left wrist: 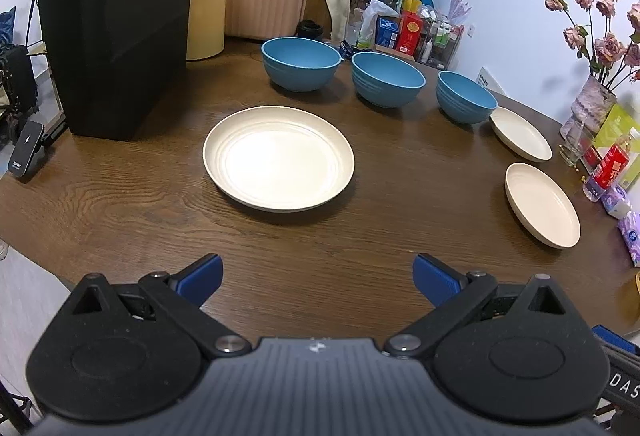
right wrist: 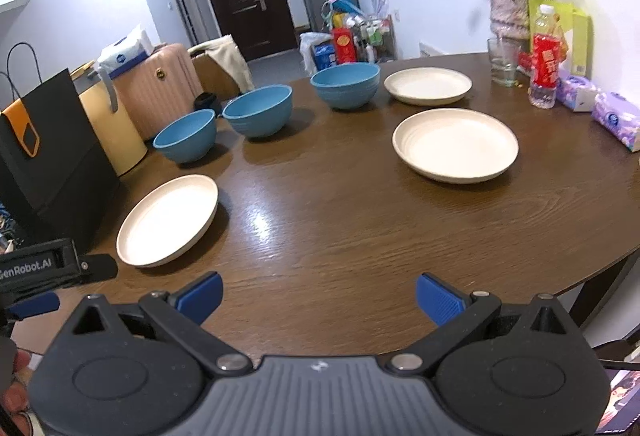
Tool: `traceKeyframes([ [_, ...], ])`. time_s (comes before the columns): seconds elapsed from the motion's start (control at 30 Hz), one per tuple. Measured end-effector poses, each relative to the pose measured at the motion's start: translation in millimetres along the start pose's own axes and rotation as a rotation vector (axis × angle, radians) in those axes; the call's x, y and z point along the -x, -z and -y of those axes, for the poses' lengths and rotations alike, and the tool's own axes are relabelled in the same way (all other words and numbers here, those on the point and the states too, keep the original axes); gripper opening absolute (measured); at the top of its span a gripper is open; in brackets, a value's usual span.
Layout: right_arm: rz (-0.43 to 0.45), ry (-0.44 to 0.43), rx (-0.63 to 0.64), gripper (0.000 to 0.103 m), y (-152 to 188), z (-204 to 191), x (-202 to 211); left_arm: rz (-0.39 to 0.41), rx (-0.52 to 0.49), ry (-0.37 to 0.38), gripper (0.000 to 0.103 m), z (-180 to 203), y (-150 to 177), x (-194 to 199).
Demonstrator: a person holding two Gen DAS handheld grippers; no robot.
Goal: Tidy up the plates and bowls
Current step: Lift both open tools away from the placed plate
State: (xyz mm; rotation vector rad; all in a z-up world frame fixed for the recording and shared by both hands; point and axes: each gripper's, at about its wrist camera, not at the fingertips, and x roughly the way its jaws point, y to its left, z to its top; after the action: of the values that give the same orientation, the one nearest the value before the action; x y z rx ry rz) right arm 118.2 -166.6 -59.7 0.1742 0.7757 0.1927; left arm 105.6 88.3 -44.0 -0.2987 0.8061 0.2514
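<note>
- Dark brown wood-grain table point(left wrist: 360, 228) fills both wrist views; a black paper bag point(left wrist: 116, 31) stands at its left end and a vase of dried roses point(right wrist: 508, 11) at its right end.
- Three round cream plates lie flat and well apart: one large plate point(left wrist: 279, 158) ahead of your left gripper point(left wrist: 318, 280), two more point(left wrist: 542, 204) point(left wrist: 520, 133) toward the right edge.
- Three blue ribbed bowls point(left wrist: 301, 63) point(left wrist: 387, 77) point(left wrist: 466, 96) stand upright in a row along the far side, none nested.
- Both your left gripper and right gripper point(right wrist: 319, 296) hover over the near table edge, jaws spread wide and empty.
- Judged state: sorting has not begun; nothing is stacked.
- Next move calls for a low approach to one plate rim, one finger above and one below, then a level carry onto another plate.
- Expect the shallow rim to slip if gripped at an angle.
</note>
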Motion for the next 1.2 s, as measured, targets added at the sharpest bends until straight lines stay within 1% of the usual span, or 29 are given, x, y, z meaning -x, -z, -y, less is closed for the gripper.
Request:
traceKeyframes([
  [0.1,0.012,0.018,-0.005,0.103,-1.8,1.9,1.5,-0.002,-0.006,0.002,0.103,2.9,-2.9,-0.9],
  [0.33,0.022,0.020,-0.025,0.103,-8.0,7.3,-0.3,-0.005,-0.027,0.019,0.103,12.4,-12.4,-9.3],
  [0.53,0.026,0.025,-0.007,0.103,-17.2,0.4,-5.2,-0.019,-0.026,0.036,0.103,14.1,-24.2,-22.3],
  [0.93,0.009,0.051,0.009,0.103,-38.1,-16.3,-29.6,-0.030,-0.031,0.060,0.103,12.2,-55.7,-50.8],
  [1.2,0.018,0.086,-0.002,0.103,-51.9,-23.6,-47.1,-0.018,-0.034,0.091,0.103,5.2,-80.6,-71.9],
])
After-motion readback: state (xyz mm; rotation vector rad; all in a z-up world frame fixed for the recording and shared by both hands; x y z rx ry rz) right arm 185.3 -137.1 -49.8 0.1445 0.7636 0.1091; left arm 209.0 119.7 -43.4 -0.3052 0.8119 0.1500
